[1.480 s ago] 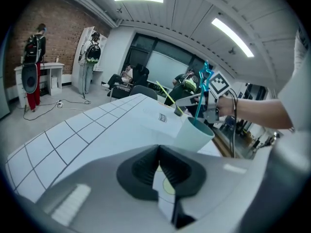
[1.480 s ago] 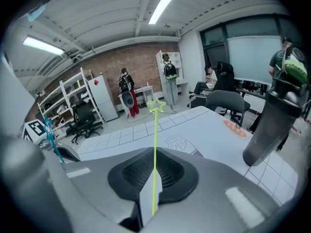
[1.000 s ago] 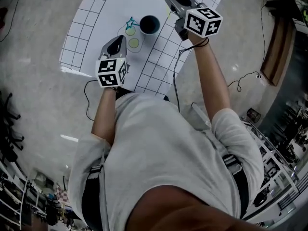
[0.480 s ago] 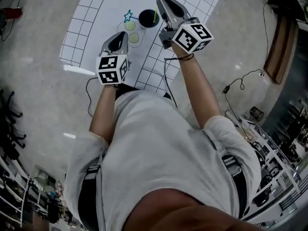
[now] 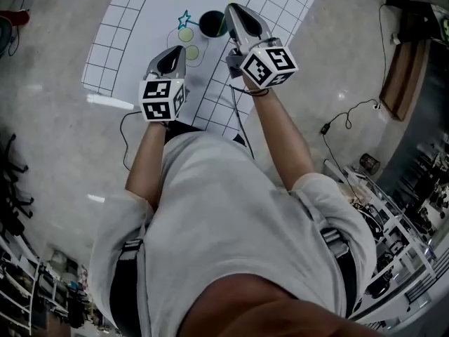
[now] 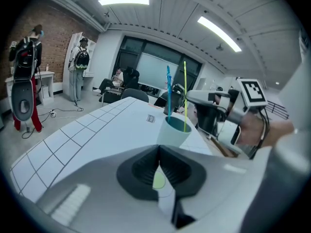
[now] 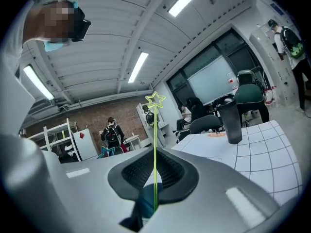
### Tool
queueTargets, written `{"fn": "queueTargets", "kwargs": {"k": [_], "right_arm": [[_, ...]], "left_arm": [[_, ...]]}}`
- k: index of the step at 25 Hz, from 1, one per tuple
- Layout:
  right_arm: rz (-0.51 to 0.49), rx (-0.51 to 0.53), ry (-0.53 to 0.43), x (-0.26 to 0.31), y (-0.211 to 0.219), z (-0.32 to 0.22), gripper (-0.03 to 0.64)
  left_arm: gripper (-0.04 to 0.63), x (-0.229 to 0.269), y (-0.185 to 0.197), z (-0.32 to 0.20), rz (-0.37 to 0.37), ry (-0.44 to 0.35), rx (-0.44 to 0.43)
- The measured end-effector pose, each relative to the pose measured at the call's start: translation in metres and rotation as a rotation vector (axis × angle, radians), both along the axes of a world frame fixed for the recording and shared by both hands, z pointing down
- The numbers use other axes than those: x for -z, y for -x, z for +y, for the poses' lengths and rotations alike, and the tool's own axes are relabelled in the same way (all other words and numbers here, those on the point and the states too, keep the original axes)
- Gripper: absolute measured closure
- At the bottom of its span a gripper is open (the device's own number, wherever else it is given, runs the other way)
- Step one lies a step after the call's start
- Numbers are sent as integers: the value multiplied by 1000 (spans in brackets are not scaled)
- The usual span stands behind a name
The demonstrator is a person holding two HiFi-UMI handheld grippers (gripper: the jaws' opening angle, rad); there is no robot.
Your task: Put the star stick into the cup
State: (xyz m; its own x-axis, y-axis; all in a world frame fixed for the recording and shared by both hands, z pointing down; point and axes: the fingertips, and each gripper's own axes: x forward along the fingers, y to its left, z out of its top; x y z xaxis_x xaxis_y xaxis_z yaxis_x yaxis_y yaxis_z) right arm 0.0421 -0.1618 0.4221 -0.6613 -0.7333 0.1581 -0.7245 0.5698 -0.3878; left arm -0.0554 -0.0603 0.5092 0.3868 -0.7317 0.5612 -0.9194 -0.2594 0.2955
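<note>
Right gripper (image 7: 155, 150): shifted left toward the cup (image 6: 176, 132), now just beside it, clamped on the star stick (image 7: 155, 130). The stick's lower end appears inside the rim, beside a blue stick (image 6: 168, 92). Left gripper (image 6: 158, 149): jaws together, empty. Handling: keep the stick upright, lower, then release.

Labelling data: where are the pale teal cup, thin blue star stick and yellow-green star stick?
Pale teal cup (image 6: 170, 135), left gripper view, outer wall.
Thin blue star stick (image 6: 168, 93), left gripper view, mid-shaft.
Yellow-green star stick (image 7: 155, 130), right gripper view, shaft.
</note>
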Motion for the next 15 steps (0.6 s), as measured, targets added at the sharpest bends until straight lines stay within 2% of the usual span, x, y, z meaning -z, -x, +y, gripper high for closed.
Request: {"fn": "queueTargets", "kwargs": {"k": [5,15], "right_arm": [[82,-2,21,-13,-2,19,604],[180,-7,33,-31,-7,42,612]], "left_arm": [[594,0,0,2,0,-2,-2],[594,4,-9,12,-1,-3,-8]]}}
